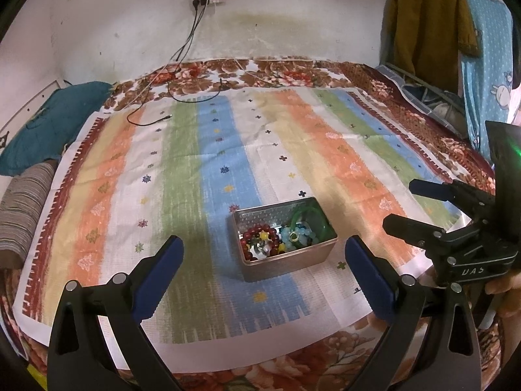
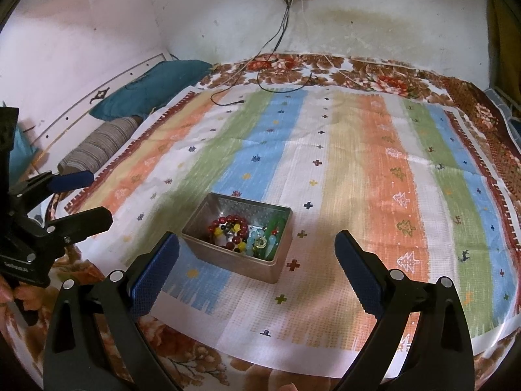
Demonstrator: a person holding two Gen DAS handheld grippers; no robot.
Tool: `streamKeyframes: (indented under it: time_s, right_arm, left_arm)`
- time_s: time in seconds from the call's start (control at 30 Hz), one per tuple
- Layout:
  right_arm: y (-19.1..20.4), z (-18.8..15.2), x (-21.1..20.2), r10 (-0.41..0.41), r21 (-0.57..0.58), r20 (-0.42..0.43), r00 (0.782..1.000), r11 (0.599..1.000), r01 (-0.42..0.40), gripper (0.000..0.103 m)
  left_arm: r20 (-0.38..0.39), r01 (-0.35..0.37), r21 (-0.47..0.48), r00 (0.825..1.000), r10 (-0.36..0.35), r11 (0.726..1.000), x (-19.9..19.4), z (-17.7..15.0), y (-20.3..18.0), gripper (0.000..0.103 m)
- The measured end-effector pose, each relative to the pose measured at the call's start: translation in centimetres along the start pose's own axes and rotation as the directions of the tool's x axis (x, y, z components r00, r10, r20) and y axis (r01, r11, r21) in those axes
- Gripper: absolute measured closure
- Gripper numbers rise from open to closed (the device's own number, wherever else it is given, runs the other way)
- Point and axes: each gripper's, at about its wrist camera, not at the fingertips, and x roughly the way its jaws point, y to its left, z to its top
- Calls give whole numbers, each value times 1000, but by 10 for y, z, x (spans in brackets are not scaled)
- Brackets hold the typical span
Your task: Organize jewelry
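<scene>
The metal tin point(image 1: 283, 247) sits on the striped cloth point(image 1: 202, 169) near the bed's front edge, just ahead of both claws, with all the jewelry heaped inside it. Within the tin, the red bead bracelet point(image 1: 260, 239) lies at about 9 o'clock, the pale blue beads point(image 1: 294, 236) in the middle, and a green ring-shaped piece point(image 1: 309, 220), maybe a bangle, leans at 2 o'clock. The left gripper point(image 1: 263, 280) hangs spread wide and holds nothing; the right gripper point(image 2: 257, 273) is likewise wide apart and empty, with the tin at its 11 o'clock.

The trouble I'd expect is in the tangle. The pieces overlap, and from here I can't quite tell whether the strands are knotted together, so lifting one may drag a second out and drop it on the cloth. The tin looks light and nothing pins it: a finger catching its rim could tip it or skid it toward the bed's edge. The broad pads point(image 2: 156, 270) may also fumble the small gold ring point(image 2: 260, 243).
</scene>
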Motion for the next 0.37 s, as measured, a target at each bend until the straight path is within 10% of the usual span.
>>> streamKeyframes:
  time_s: [0.37]
  right_arm:
    - [0,-1,0,-1,-4,-4,1000,1000,1,6]
  left_arm:
    - [-10,7,-1,1000,-7,1000,2,2,0,6]
